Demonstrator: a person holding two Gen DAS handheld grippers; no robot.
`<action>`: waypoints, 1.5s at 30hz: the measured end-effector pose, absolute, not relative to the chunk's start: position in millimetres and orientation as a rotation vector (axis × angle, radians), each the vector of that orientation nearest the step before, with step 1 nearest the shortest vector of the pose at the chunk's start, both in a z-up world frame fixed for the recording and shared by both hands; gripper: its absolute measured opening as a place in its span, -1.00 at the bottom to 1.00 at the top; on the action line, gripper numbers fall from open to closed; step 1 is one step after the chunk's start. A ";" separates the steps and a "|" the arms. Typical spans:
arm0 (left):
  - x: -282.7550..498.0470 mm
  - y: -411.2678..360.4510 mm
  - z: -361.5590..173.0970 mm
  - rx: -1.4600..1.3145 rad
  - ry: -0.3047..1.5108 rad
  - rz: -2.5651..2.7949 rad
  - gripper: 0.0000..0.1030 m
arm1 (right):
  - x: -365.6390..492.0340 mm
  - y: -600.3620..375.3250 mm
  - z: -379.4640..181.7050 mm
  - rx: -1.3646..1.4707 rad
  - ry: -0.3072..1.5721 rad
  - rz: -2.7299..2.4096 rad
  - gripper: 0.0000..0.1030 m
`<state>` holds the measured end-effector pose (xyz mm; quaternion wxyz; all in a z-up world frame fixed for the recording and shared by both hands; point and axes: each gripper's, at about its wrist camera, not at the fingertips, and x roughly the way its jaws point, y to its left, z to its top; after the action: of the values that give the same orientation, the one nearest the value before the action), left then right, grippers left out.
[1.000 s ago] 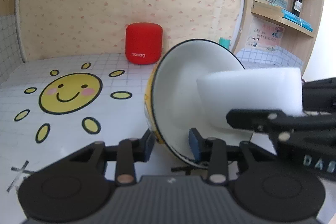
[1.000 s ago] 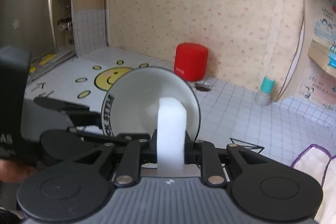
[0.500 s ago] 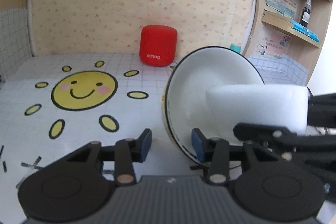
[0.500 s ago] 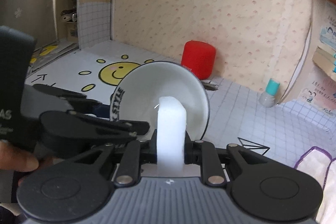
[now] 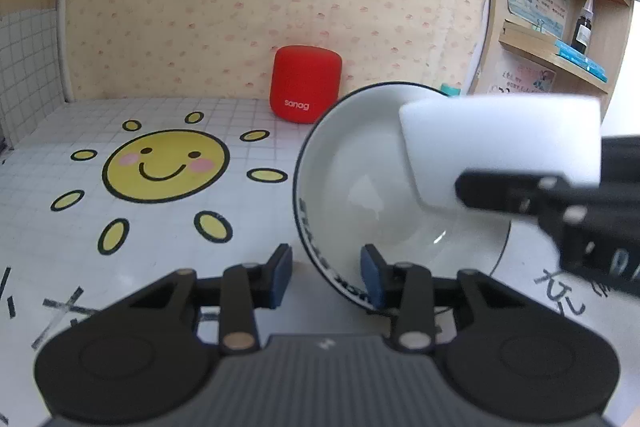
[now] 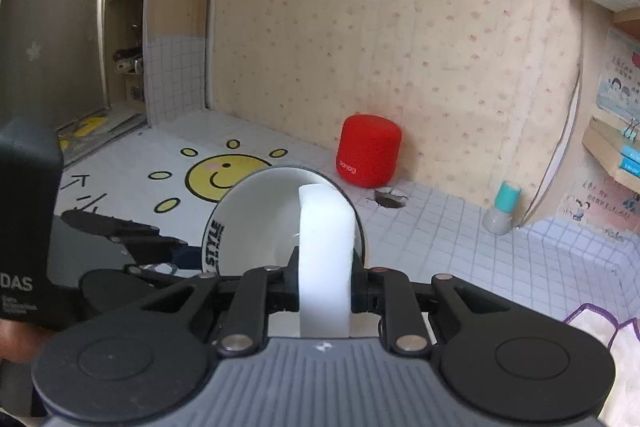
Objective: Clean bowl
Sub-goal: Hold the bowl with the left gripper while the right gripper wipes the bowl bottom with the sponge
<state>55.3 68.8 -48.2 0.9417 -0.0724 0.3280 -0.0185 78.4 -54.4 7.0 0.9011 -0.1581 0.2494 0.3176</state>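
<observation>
While both tongs are at work, the stock reads as follows.
Bowl (image 5: 360, 195): white inside, dark rim, black lettering on the outer wall; tipped on its side with the mouth turned toward 3 o'clock in the left wrist view, raised over the tiled surface (image 5: 120, 267).
Left gripper (image 5: 326, 273): blue pads set apart, the bowl's lower rim passing between them; the right pad (image 5: 370, 277) lies against the inside wall, the left pad stands clear of the outside, so whether it grips the rim I cannot tell.
Right gripper (image 6: 326, 285): jaws pressed against both flanks of the sponge.
Sponge (image 6: 326, 247): white block, its far end inside the bowl's mouth; entering from 3 o'clock in the left wrist view.
Red speaker (image 5: 306, 83): upright at 12 o'clock by the wall, apart from the bowl.
Sun sticker (image 5: 166, 165): yellow smiling face at 10 o'clock on the tiles.
Teal-capped bottle (image 6: 502, 207): at 2 o'clock in the right wrist view.
</observation>
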 end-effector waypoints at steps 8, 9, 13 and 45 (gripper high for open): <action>49.1 74.0 -47.0 -0.181 0.680 -0.051 -0.30 | 70.1 -47.0 -11.1 -0.374 0.564 0.687 -0.64; 48.8 74.9 -46.9 -0.182 0.681 -0.049 -0.30 | 70.8 -46.8 -9.3 -0.371 0.559 0.689 -0.64; 45.9 74.3 -47.1 -0.172 0.679 -0.040 -0.30 | 73.3 -46.4 7.6 -0.351 0.507 0.689 -0.64; 42.0 84.4 -46.6 -0.168 0.673 0.001 -0.22 | 67.8 -33.4 -2.3 -0.399 0.527 0.706 -0.64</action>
<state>42.0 84.4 -46.6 0.9405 -0.0822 0.3298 0.0003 67.8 -33.4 -2.3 0.8855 -0.1916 0.2532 0.3393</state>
